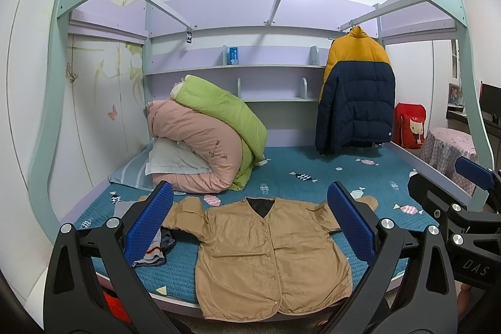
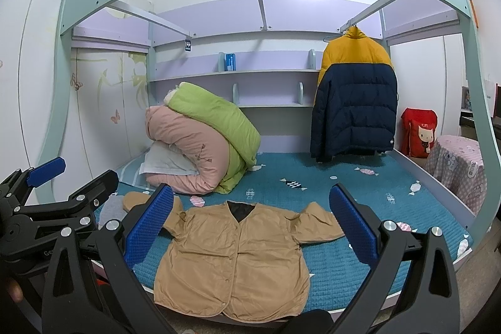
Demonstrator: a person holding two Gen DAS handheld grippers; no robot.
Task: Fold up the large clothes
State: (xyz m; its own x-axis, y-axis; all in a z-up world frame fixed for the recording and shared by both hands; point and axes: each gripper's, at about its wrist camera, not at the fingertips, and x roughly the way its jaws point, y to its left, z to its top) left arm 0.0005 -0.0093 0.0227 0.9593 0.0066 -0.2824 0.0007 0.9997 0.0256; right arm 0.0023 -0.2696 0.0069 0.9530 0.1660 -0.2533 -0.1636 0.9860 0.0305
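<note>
A tan buttoned jacket [image 1: 269,252] lies flat, front up, on the teal bedspread [image 1: 307,177], hem at the near edge, both sleeves spread out; it also shows in the right wrist view [image 2: 231,259]. My left gripper [image 1: 250,224] is open and empty, held above the jacket short of the bed edge. My right gripper [image 2: 252,224] is open and empty too, above the jacket. Each gripper shows in the other's view: the right one [image 1: 463,202] at the right edge, the left one [image 2: 59,187] at the left edge.
Rolled pink and green quilts [image 1: 206,136] and a pillow sit at the back left. A yellow and navy puffer coat [image 1: 357,96] hangs at the back right. Small striped clothes [image 1: 153,249] lie left of the jacket. A covered stool [image 1: 447,152] and red bag [image 1: 410,124] stand right.
</note>
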